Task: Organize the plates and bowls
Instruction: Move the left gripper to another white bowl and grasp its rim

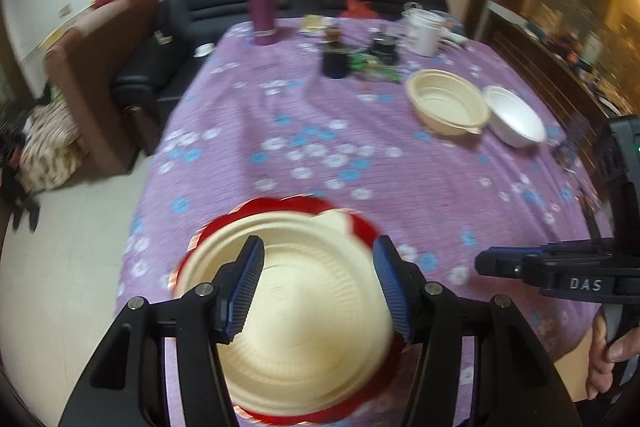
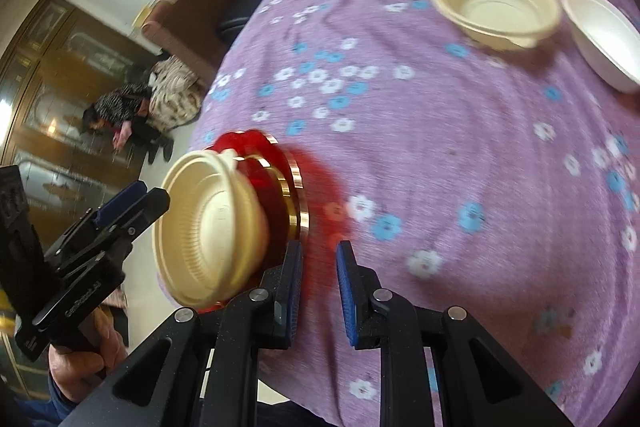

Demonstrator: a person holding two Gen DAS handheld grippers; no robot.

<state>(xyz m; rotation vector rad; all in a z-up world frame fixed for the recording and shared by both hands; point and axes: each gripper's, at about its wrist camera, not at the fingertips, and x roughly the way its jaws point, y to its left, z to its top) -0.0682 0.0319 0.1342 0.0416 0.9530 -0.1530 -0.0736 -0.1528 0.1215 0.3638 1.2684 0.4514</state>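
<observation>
Left wrist: left gripper (image 1: 320,283) released above cream plate (image 1: 296,311) stacked on red plate (image 1: 280,207). Right gripper (image 2: 318,291) nearly clenched, empty. Cream bowl (image 1: 448,103) beyond looks light, thin, flexible; pinch its rim.

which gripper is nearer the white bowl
Right. The right gripper sits on the white bowl's side of the table, with open cloth between them. The left gripper hangs over the cream plate, farther away.
</observation>
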